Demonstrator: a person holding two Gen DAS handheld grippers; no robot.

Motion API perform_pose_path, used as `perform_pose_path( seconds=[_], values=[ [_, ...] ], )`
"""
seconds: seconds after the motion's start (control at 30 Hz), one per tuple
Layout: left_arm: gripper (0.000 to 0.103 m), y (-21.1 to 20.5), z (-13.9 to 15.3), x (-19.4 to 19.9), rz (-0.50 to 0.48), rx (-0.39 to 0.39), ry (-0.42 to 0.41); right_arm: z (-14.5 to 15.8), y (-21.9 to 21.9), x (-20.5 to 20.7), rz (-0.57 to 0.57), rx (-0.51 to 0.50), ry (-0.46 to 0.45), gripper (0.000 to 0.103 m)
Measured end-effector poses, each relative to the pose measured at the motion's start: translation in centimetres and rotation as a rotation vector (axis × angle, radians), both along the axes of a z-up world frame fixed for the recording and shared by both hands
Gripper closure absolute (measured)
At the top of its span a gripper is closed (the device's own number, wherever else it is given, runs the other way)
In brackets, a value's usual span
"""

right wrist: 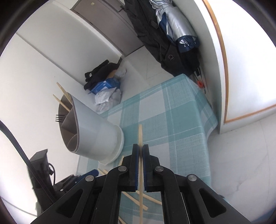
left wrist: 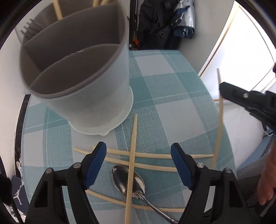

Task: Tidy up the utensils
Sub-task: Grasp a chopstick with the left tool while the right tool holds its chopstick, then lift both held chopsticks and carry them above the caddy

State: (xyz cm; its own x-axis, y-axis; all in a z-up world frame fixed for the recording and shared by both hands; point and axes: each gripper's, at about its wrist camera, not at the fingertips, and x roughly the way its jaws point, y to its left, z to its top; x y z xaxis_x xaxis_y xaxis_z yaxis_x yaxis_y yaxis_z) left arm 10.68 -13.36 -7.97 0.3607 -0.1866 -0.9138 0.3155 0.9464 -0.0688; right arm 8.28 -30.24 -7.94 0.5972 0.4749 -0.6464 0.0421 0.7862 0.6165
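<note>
A grey divided utensil holder (left wrist: 82, 96) stands on the checked tablecloth (left wrist: 163, 86). Its far compartments hold a dark fork (left wrist: 29, 29) and chopsticks (left wrist: 57, 8); the near compartment looks empty. My left gripper (left wrist: 138, 146) is open above several loose pale chopsticks (left wrist: 155, 156) and a metal spoon (left wrist: 119, 177), one chopstick lying across the spoon's bowl. My right gripper (right wrist: 140, 146) is shut on a single chopstick (right wrist: 140, 134), held in the air to the right of the holder (right wrist: 96, 131). In the left wrist view, that gripper (left wrist: 221, 89) and its chopstick (left wrist: 220, 110) show at the right.
The table's right edge (right wrist: 209, 110) drops to a white floor. Dark jackets and a folded umbrella (right wrist: 177, 29) hang beyond the far end. A pile of clothes and bags (right wrist: 105, 86) lies on the floor. A person's hand (left wrist: 267, 181) shows at the right.
</note>
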Motion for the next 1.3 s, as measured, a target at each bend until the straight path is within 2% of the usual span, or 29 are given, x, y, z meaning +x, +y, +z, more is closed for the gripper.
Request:
perform_pose_path(
  seconds=[0.07, 0.13, 0.23, 0.4, 0.57, 0.63, 0.77, 0.97, 1.1, 1.17, 1.3],
  values=[
    [0.039, -0.6, -0.5, 0.2, 0.008, 0.057, -0.002, 0.0, -0.3, -0.3, -0.004, -0.009, -0.006, 0.100],
    [0.043, -1.2, -0.9, 0.7, 0.016, 0.089, 0.007, 0.2, -0.4, -0.5, -0.003, -0.014, -0.008, 0.100],
    [0.044, -1.8, -1.4, 1.3, 0.023, 0.112, 0.022, 0.6, -0.5, -0.8, 0.004, -0.016, -0.022, 0.100],
    [0.052, -2.1, -1.5, 1.9, -0.001, 0.102, 0.035, 0.9, -1.2, -1.0, -0.009, -0.017, -0.040, 0.100],
    [0.088, -2.2, -1.3, 2.4, -0.052, 0.055, 0.078, 1.0, -1.7, -1.0, -0.026, -0.006, -0.043, 0.100],
    [0.093, -2.5, -1.3, 2.3, -0.081, 0.046, 0.087, 1.1, -1.9, -1.1, -0.030, -0.004, -0.045, 0.100],
    [0.093, -2.4, -1.2, 2.7, -0.091, 0.035, 0.099, 1.2, -2.1, -1.2, -0.038, 0.006, -0.052, 0.100],
    [0.092, -3.7, -1.3, 3.7, -0.145, 0.065, 0.088, 1.3, -2.1, -1.2, -0.043, 0.003, -0.053, 0.100],
    [0.093, -4.3, -1.2, 4.8, -0.151, 0.021, 0.108, 1.5, -2.4, -1.3, -0.056, 0.003, -0.058, 0.100],
    [0.099, -4.8, -1.3, 4.9, -0.172, 0.017, 0.107, 1.5, -2.6, -1.4, -0.062, 0.002, -0.061, 0.100],
    [0.101, -4.5, -0.9, 4.9, -0.175, 0.022, 0.109, 1.6, -2.8, -1.5, -0.070, 0.003, -0.062, 0.100]
  ],
)
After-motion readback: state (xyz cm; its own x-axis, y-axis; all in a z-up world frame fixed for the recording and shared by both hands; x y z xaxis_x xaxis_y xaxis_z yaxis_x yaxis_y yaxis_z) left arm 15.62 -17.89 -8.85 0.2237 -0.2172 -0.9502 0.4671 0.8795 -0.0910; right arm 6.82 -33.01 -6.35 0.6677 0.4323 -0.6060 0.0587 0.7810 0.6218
